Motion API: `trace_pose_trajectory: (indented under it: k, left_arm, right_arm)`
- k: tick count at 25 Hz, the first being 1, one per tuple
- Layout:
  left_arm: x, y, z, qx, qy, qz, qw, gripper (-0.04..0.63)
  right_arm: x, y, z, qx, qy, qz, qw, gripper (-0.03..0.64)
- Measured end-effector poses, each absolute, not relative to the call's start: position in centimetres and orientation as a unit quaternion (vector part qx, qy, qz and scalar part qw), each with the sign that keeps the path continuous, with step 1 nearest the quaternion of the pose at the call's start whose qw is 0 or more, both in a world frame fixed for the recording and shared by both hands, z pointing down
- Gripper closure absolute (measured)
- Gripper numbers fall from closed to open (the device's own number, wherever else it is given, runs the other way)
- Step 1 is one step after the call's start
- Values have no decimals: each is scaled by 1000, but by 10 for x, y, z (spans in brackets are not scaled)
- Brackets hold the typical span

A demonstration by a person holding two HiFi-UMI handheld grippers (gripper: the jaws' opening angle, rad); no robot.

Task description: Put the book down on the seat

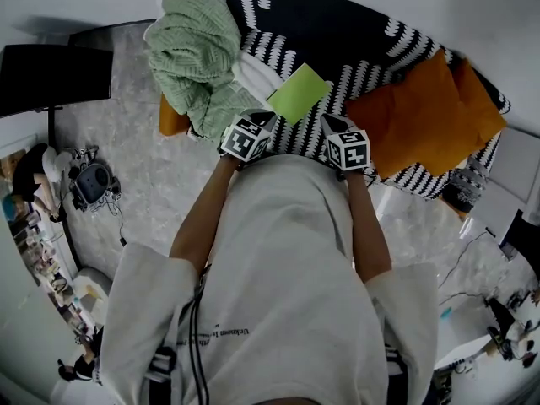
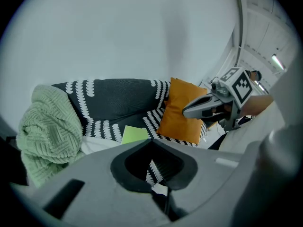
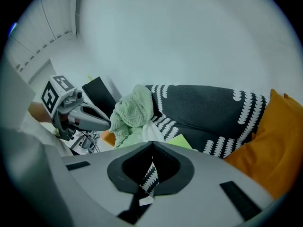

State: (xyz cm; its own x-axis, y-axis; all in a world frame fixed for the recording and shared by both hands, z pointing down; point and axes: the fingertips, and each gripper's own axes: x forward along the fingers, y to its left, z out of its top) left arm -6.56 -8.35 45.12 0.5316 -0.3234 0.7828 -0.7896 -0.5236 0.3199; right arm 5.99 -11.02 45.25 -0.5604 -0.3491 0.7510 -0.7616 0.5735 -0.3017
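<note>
Over the sofa point(image 1: 337, 24), the head view shows the marker cubes but not the jaws under them. Each gripper view shows its own jaws: the left gripper point(image 2: 151, 139) and the right gripper point(image 3: 152, 144) both have their tips pressed together with nothing between. Each of those views also catches the other gripper from the side. The book point(image 1: 299, 93) lies flat on the seat between the blanket point(image 1: 198, 45) and the cushion point(image 1: 422, 112). In the head view its long axis runs diagonally, lower left to upper right, with one corner toward the grippers.
</note>
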Motion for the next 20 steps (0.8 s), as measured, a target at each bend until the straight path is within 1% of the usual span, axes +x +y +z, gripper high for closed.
trace_pose_trajectory:
  k: [15, 20]
  left_arm:
    - [-72, -76, 458, 794, -354, 342, 357, 586]
    - [-76, -70, 467, 789, -345, 369, 350, 586]
  right_arm:
    - [60, -108, 456, 335, -821, 328, 326, 610]
    - [58, -106, 459, 331, -819, 335, 328, 611]
